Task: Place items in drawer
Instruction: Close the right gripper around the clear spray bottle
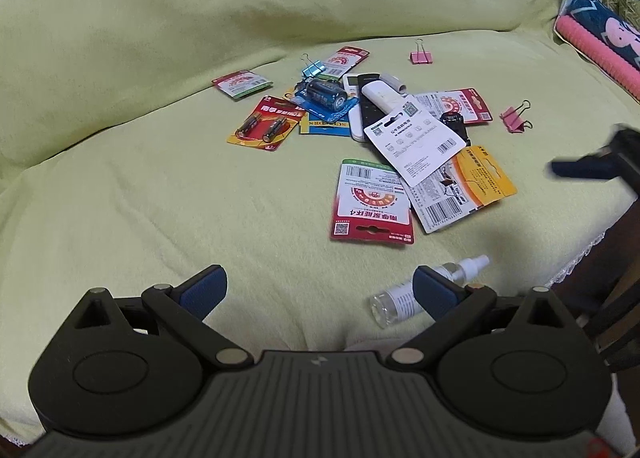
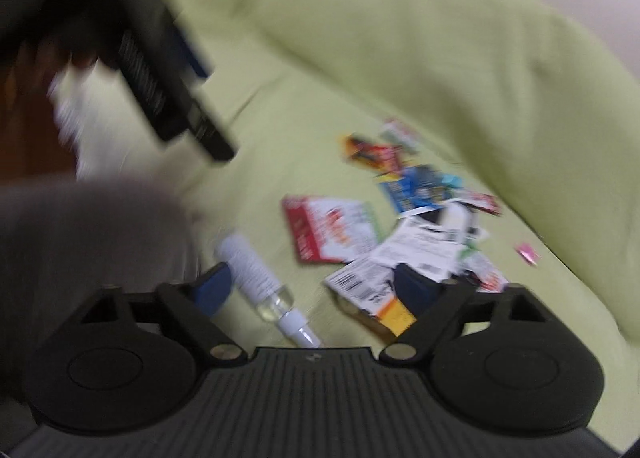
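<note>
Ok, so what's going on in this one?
A person holds a two-finger tool in each hand over a sofa draped in green cloth. Both the left tool and the right tool are open and empty. A pile of battery packs, remote controls and binder clips lies untouched, with a small spray bottle nearest the tools. No drawer is in view. The right view is blurred.

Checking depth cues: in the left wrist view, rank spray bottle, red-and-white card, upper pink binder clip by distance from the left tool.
1. spray bottle, beside the left tool's right finger.
2. red-and-white card, mid-cover, right of centre.
3. upper pink binder clip, far back by the cushion.
</note>
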Available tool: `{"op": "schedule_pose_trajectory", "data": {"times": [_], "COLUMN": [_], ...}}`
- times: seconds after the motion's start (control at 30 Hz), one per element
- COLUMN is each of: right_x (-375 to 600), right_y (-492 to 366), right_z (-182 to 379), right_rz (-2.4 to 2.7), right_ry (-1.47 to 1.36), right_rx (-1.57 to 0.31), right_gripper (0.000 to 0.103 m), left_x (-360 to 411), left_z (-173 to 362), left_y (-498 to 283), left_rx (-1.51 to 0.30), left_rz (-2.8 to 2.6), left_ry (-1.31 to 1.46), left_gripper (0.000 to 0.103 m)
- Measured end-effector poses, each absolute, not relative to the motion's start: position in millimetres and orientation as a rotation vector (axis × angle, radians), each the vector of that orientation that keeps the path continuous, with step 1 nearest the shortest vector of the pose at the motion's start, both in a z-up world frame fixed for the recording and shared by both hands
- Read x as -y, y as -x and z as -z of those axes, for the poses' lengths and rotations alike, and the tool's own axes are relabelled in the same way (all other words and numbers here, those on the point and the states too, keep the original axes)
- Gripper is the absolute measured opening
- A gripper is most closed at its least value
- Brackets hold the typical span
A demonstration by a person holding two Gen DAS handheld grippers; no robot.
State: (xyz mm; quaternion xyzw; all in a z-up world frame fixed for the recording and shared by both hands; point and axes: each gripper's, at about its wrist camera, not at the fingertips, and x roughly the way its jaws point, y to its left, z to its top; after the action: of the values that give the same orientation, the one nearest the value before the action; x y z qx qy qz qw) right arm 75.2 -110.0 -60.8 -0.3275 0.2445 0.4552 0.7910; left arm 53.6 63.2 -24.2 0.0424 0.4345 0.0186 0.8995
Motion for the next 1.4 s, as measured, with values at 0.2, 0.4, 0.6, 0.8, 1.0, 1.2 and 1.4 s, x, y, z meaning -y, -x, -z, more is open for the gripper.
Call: {"op": "schedule_pose_trajectory", "data": {"times": [0.2, 0.4, 0.6, 0.8, 1.0, 1.2, 1.4], "right_x": [85, 68, 61, 64, 79, 98, 105], "right_y": [-92, -94, -93, -93, -92, -95, -125], "right_z": [94, 110, 125, 132, 123, 106, 92], "right_rz": [-1.134, -1.292, -1.344, -1.323, -1.236, -1.198, -0.991], "right_ry": [0.864, 0.958, 1.023, 0.962, 0.835, 0.734, 0.569], "right_rx": [-0.579, -0.579, -0.59, -0.625, -0.679, -0.663, -0.707], "right_gripper": [0.05, 0.04, 0.03, 0.028, 0.027, 0.027, 0.027], "left_x": [-71, -77, -83, -86, -86, -86, -83], "left_z": [34, 41, 47, 51, 53, 53, 54], "left_y": [-63, -74, -79, -82, -82, -83, -85], "left_rx": [-0.921, -0.938, -0.954, -0.968, -0.975, -0.978, -0.973], "left_rz": [-0.034, -0.042, -0.051, -0.055, -0.061, -0.065, -0.058], "left_ry": [-0.062, -0.044, -0.027, -0.016, -0.009, -0.009, -0.012], "left_gripper": [0.1, 0.1, 0.1, 0.1, 0.1, 0.1, 0.1]}}
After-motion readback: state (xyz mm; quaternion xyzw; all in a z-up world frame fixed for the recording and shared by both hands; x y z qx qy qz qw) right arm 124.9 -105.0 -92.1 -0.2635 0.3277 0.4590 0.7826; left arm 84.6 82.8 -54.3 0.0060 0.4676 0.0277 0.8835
